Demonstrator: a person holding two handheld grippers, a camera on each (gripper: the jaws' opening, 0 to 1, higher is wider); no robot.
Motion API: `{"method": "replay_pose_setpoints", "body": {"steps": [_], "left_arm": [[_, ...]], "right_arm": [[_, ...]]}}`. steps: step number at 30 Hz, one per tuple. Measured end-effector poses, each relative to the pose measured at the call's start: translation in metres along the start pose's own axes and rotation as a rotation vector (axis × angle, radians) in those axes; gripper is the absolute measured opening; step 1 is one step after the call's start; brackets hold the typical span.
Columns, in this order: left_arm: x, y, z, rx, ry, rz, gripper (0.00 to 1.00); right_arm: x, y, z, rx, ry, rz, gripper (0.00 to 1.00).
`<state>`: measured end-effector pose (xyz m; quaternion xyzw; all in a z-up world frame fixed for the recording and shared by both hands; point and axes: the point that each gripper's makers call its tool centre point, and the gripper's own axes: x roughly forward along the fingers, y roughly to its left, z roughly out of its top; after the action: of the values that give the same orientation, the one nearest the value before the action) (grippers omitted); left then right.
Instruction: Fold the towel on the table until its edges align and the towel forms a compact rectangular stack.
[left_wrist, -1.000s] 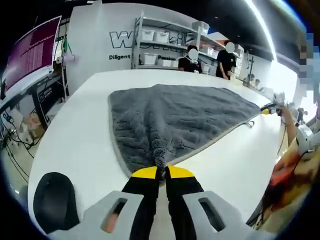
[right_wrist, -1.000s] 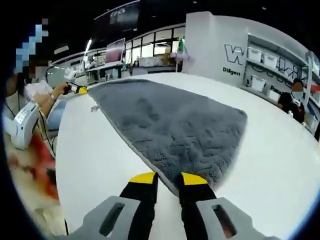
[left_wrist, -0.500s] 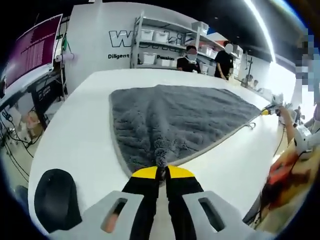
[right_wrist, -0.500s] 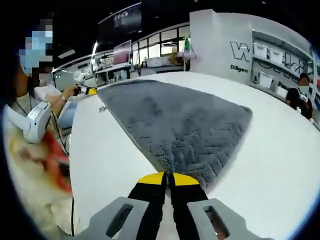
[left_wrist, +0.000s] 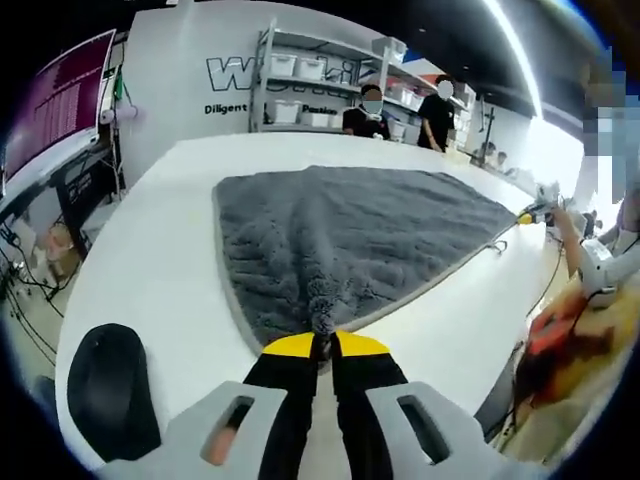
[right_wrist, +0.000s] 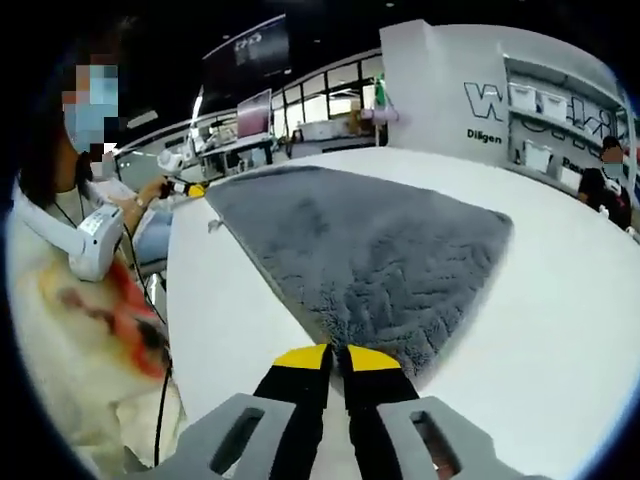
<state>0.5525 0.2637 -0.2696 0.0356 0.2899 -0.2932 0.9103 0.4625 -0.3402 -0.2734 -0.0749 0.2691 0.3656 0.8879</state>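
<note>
A grey towel (left_wrist: 350, 225) lies spread flat on the white table (left_wrist: 150, 270). My left gripper (left_wrist: 322, 338) is shut on the towel's near corner, which bunches up between the yellow tips. The right gripper (left_wrist: 535, 213) shows small at the towel's far right corner, beside a loop tag (left_wrist: 500, 246). In the right gripper view the towel (right_wrist: 390, 250) stretches away over the table (right_wrist: 560, 330), and my right gripper (right_wrist: 338, 352) is shut on its near corner. The left gripper (right_wrist: 190, 188), held by a hand, sits at the far left corner.
A black rounded object (left_wrist: 105, 390) rests on the table near the left gripper. The person (right_wrist: 80, 250) stands along the table's edge between both grippers. Shelves with bins (left_wrist: 310, 90) and two people (left_wrist: 400, 105) are beyond the far side.
The right gripper, open around the towel's edge a second ago, has shut on the corner. The left gripper has kept its grip, and both views have shifted slightly.
</note>
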Motion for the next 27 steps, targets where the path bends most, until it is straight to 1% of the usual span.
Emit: {"method": "replay_pose_setpoints", "body": {"steps": [1, 2, 3, 4, 6, 7, 8, 9, 10, 12, 13, 15, 17, 18, 19, 20, 21, 23, 25, 27], "left_arm": [[-0.001, -0.001, 0.004, 0.006, -0.018, 0.002, 0.07], [-0.001, -0.002, 0.01, 0.008, -0.051, -0.002, 0.09], [-0.003, -0.003, 0.017, 0.0, -0.093, -0.007, 0.13], [-0.005, -0.003, 0.023, -0.01, -0.125, -0.012, 0.2], [-0.012, -0.008, 0.039, -0.048, -0.219, -0.047, 0.31], [-0.015, -0.012, 0.046, -0.055, -0.257, -0.069, 0.37], [-0.017, -0.016, 0.051, -0.055, -0.283, -0.088, 0.41], [-0.018, -0.019, 0.055, -0.054, -0.301, -0.102, 0.45], [-0.019, -0.02, 0.057, -0.047, -0.308, -0.104, 0.51], [-0.017, -0.02, 0.066, -0.001, -0.334, -0.1, 0.59], [-0.015, -0.021, 0.068, 0.011, -0.33, -0.097, 0.62], [-0.008, -0.023, 0.07, 0.018, -0.314, -0.099, 0.67], [0.001, -0.025, 0.071, 0.014, -0.288, -0.098, 0.8], [0.004, -0.02, 0.071, 0.01, -0.275, -0.085, 0.9], [0.006, -0.019, 0.072, 0.014, -0.269, -0.074, 0.97], [0.009, -0.013, 0.075, 0.043, -0.274, -0.044, 0.99], [0.011, -0.01, 0.079, 0.064, -0.28, -0.027, 0.99], [0.015, -0.008, 0.082, 0.043, -0.274, -0.035, 0.99], [0.02, -0.011, 0.093, 0.007, -0.301, -0.063, 0.99], [0.026, -0.008, 0.101, -0.011, -0.306, -0.063, 0.99]], "right_arm": [[-0.001, 0.002, 0.0, -0.038, 0.001, 0.016, 0.1], [-0.002, 0.006, 0.002, -0.074, -0.006, 0.033, 0.15], [-0.004, 0.008, 0.003, -0.088, -0.017, 0.036, 0.24], [-0.006, 0.008, 0.005, -0.088, -0.03, 0.027, 0.32], [-0.01, 0.004, 0.009, -0.09, -0.053, 0.002, 0.46], [-0.013, 0.0, 0.012, -0.101, -0.069, -0.014, 0.5], [-0.016, -0.002, 0.015, -0.103, -0.089, -0.028, 0.56], [-0.018, -0.003, 0.018, -0.089, -0.108, -0.034, 0.64], [-0.019, -0.005, 0.021, -0.065, -0.131, -0.037, 0.72], [-0.02, -0.006, 0.032, -0.028, -0.197, -0.033, 0.88], [-0.019, -0.006, 0.037, -0.019, -0.223, -0.029, 0.92], [-0.019, -0.006, 0.04, -0.012, -0.239, -0.022, 0.97], [-0.016, -0.004, 0.042, -0.006, -0.242, -0.019, 0.99], [-0.014, -0.004, 0.042, -0.006, -0.239, -0.02, 0.99], [-0.01, -0.001, 0.042, -0.009, -0.232, -0.023, 0.99], [-0.009, -0.001, 0.041, -0.011, -0.224, -0.026, 0.99], [-0.008, -0.002, 0.04, -0.012, -0.214, -0.031, 0.99], [-0.006, 0.0, 0.039, -0.021, -0.203, -0.036, 0.99], [-0.005, 0.004, 0.04, -0.025, -0.201, -0.031, 0.99], [-0.002, 0.008, 0.041, -0.032, -0.198, -0.033, 0.99]]}}
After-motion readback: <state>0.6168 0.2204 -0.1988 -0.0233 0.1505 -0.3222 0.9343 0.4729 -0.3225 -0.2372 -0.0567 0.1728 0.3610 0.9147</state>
